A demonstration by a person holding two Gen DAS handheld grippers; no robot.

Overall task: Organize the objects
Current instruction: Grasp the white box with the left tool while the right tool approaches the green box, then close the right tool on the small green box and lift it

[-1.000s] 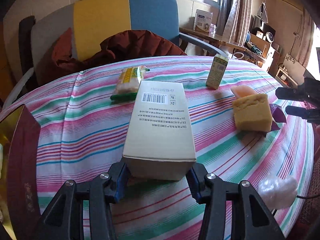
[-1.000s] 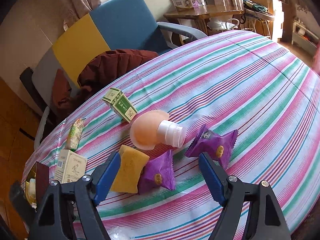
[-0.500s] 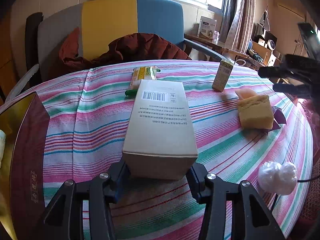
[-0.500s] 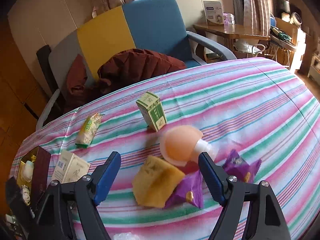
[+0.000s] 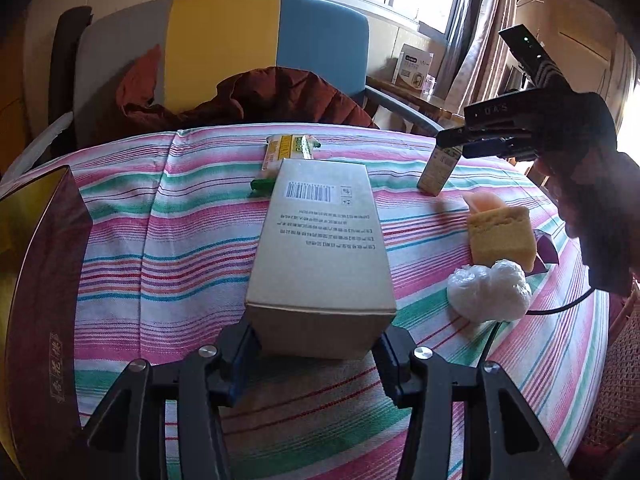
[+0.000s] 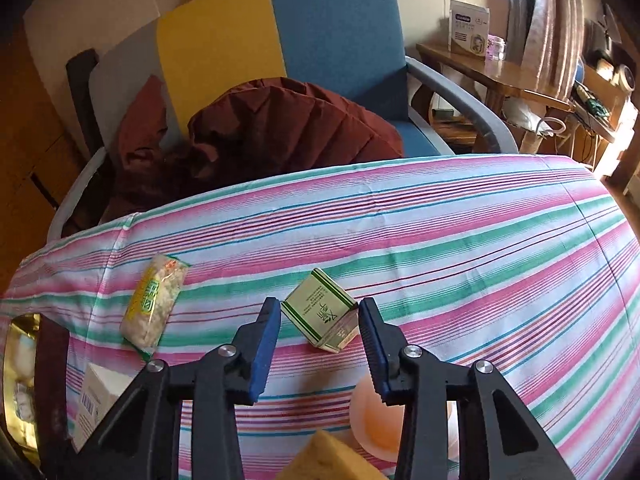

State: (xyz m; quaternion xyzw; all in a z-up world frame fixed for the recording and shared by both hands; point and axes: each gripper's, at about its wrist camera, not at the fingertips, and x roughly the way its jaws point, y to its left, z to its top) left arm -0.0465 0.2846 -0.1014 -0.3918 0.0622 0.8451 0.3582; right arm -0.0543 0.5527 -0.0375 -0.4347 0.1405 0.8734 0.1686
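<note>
We are gripping the near end of the large cardboard box [image 5: 320, 240] with our left gripper [image 5: 316, 354], its jaws pressing both sides. Our right gripper [image 6: 320, 328], jaws just narrowed, is framing the small green box [image 6: 322, 312]; contact is unclear. The dark red gift box [image 5: 44, 280] is lying open at left on the striped tablecloth [image 6: 460, 248], a colour-block armchair [image 6: 280, 32] behind
</note>
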